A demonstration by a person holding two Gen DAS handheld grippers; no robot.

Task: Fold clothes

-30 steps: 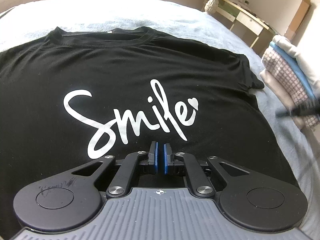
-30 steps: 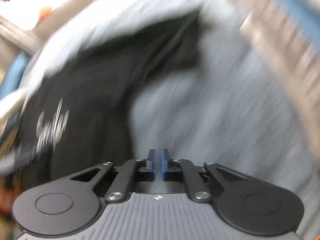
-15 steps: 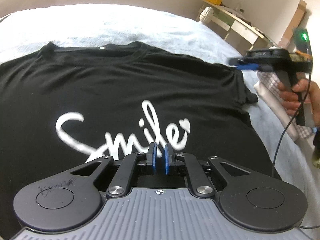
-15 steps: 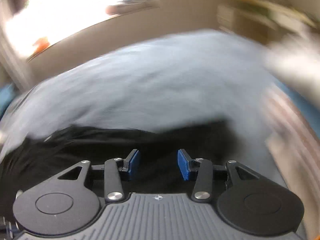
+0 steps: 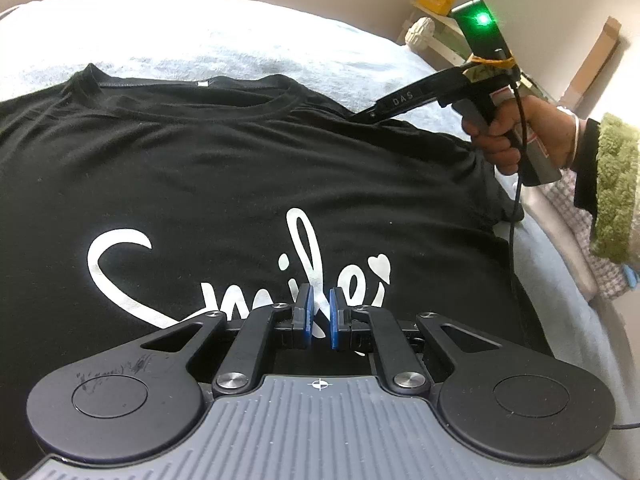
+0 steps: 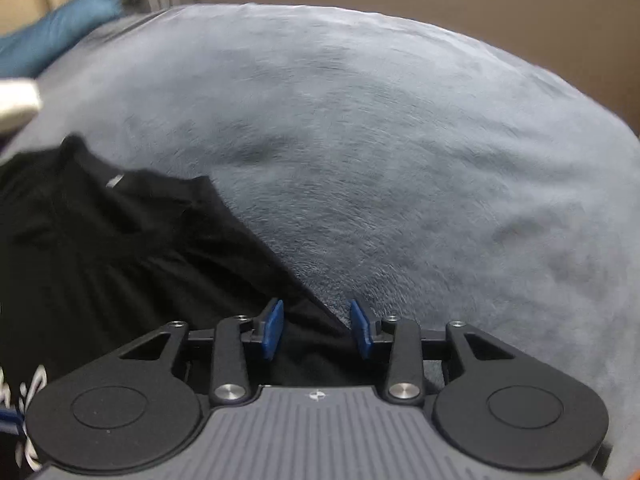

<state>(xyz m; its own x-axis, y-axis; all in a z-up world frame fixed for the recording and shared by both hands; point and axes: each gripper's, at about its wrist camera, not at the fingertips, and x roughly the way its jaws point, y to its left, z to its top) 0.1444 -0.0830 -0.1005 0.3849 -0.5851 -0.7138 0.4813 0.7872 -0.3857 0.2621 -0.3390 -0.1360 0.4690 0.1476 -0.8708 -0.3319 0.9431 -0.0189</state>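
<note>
Left claw: my left gripper [image 5: 319, 318] points down at the black T-shirt [image 5: 240, 168]. Its blue pads [image 5: 306, 316] stand almost together, with only a slit between them. I see no cloth clamped there; the white "Smile" print [image 5: 120, 264] shows through the slit, directly ahead of and below the tips.

The shirt lies flat and front up on the pale blue blanket [image 5: 200, 40]. Its collar [image 5: 248, 94] is at the far side from this claw. The body of the shirt spreads to both sides of the left claw.

Right claw: my right gripper [image 6: 317, 330] is held in my right hand [image 5: 516, 132], which wears a green fleecy cuff [image 5: 612, 188]. In the left view its tips come down on the shirt's shoulder, just to the right of the collar. Its jaws have just been closing. In its own view, which is somewhat blurred, the pads stand well apart. The slanting shoulder edge of the shirt runs between them, black cloth to the left and bare blanket to the right. The pads do not press on the cloth.

Surroundings: checked folded fabric [image 5: 600, 276] lies at the right edge of the bed, beyond the shirt's sleeve. A blue pillow [image 6: 60, 28] sits at the far left of the right view.
</note>
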